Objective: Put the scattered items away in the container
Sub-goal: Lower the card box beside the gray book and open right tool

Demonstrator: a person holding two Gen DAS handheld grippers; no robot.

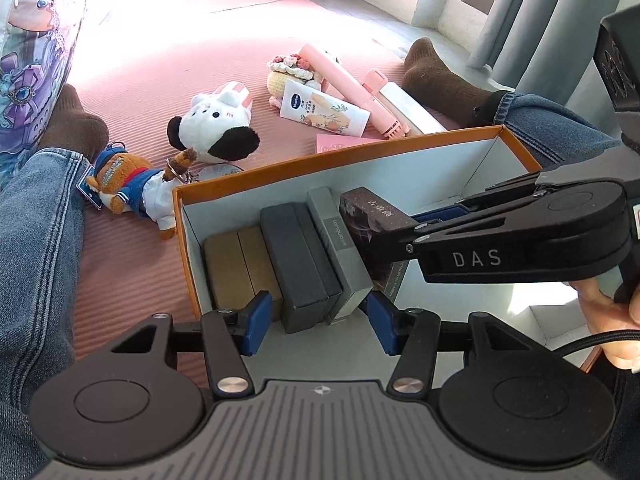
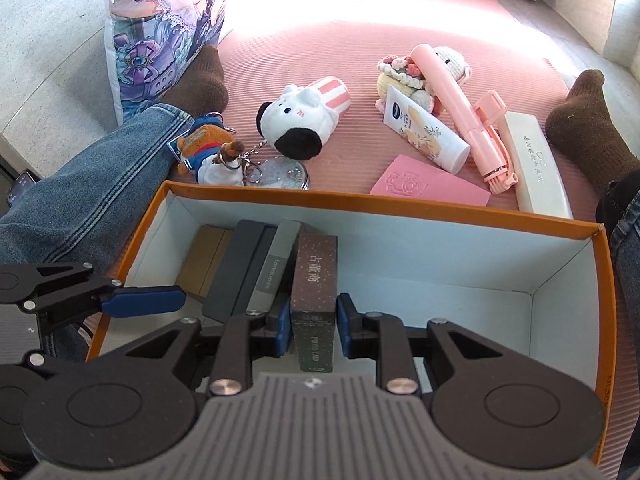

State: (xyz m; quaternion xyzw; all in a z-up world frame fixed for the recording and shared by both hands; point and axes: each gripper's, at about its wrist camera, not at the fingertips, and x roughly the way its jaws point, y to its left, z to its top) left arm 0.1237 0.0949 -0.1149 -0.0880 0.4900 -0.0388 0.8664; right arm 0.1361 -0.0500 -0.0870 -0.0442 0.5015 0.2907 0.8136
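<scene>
An orange cardboard container with white inner walls lies on a pink mat. At its left end stand a tan box, a dark grey box and a grey box, side by side. My right gripper is shut on a dark brown box, upright beside the grey one. My left gripper is open over the near ends of the grey boxes, its pads clear of them. Beyond the container lie a white plush dog, a bear keychain, a cream tube and a pink card.
A pink selfie stick, a long white case, a crochet toy and a round glitter mirror also lie on the mat. A person's jeans leg and brown socks flank the items. A patterned cushion stands far left.
</scene>
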